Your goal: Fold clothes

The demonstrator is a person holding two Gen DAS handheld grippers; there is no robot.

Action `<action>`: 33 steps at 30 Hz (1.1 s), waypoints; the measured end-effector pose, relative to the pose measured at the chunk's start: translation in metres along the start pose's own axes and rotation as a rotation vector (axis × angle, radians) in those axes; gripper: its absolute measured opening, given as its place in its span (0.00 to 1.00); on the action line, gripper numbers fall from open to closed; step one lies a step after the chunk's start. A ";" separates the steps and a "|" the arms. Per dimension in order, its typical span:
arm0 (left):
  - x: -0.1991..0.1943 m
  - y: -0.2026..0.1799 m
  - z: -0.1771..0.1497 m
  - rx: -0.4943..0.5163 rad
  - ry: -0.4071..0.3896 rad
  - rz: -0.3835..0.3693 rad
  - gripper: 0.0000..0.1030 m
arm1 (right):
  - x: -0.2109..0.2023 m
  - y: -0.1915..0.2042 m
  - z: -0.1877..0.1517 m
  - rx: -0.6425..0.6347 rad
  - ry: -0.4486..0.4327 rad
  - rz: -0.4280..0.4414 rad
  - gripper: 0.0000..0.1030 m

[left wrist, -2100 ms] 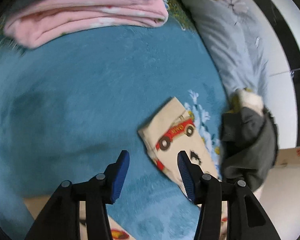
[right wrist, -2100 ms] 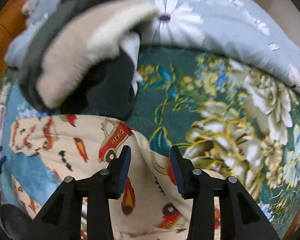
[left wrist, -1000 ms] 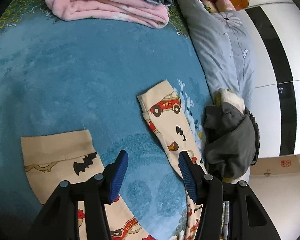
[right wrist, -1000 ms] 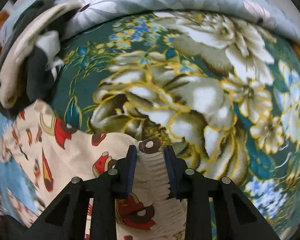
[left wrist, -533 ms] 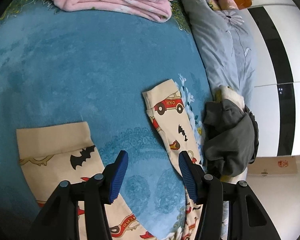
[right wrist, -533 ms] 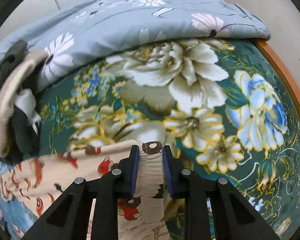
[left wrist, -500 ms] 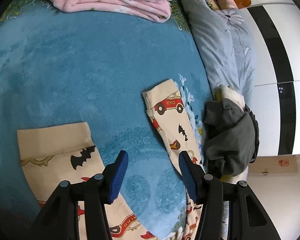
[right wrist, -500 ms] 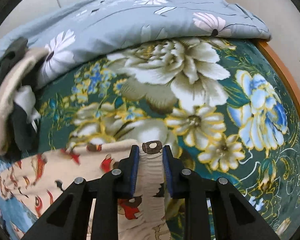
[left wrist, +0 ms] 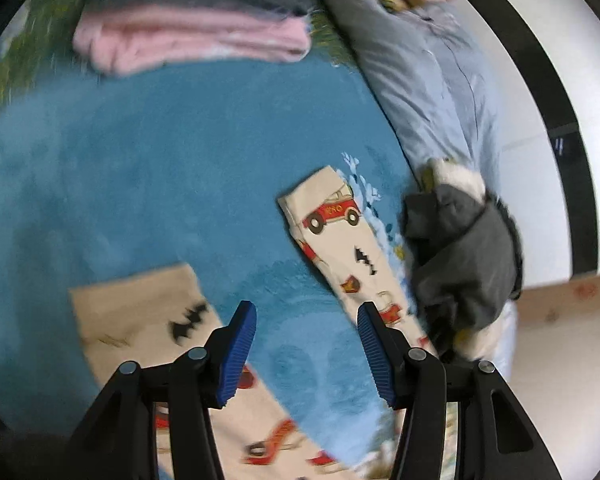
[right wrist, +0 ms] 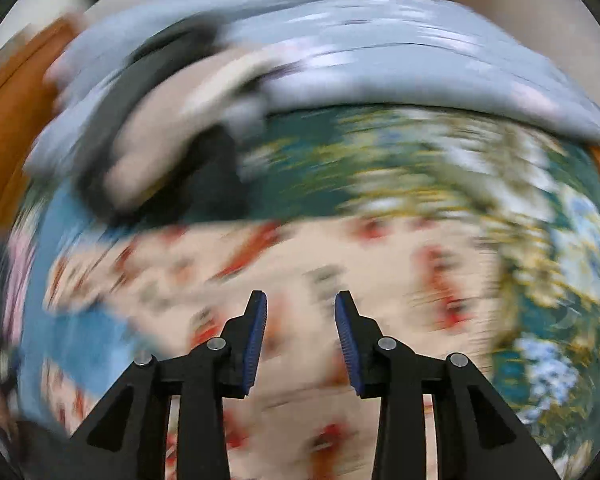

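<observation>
Pants [left wrist: 340, 248], cream with red cars, lie spread on the blue blanket [left wrist: 140, 168], two legs apart. My left gripper [left wrist: 307, 344] hovers spread and empty between the legs; my right gripper [right wrist: 301, 336] is spread too, over the waist end, though that view is blurred. I judge the fold not yet begun: next, pinch one leg. One pink-and-grey folded stack [left wrist: 192, 36], one dark heap [left wrist: 464, 256].
</observation>
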State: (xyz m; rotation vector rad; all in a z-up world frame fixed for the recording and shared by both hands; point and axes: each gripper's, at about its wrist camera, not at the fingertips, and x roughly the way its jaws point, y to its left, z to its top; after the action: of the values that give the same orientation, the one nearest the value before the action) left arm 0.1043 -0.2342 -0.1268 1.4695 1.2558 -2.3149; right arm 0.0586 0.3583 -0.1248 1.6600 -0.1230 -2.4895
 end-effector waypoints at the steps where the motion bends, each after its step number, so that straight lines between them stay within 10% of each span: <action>1: -0.003 0.006 0.002 -0.001 0.000 0.013 0.60 | 0.004 0.019 -0.007 -0.047 0.018 0.030 0.35; 9: -0.005 0.085 0.021 -0.157 0.079 0.135 0.61 | 0.021 0.065 -0.042 -0.232 0.123 0.079 0.36; 19: 0.001 0.135 0.003 -0.221 0.141 0.105 0.59 | 0.029 -0.024 0.009 0.214 0.112 0.069 0.36; 26: 0.012 0.124 0.002 -0.156 0.143 0.138 0.09 | 0.030 -0.053 0.002 0.361 0.126 0.054 0.36; 33: -0.001 0.130 0.008 -0.185 0.061 0.136 0.04 | -0.010 -0.104 -0.018 0.443 0.070 -0.031 0.36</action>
State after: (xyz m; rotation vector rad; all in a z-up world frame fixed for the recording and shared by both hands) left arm 0.1640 -0.3241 -0.1995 1.5218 1.3021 -2.0246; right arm 0.0709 0.4630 -0.1377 1.9115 -0.6893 -2.5549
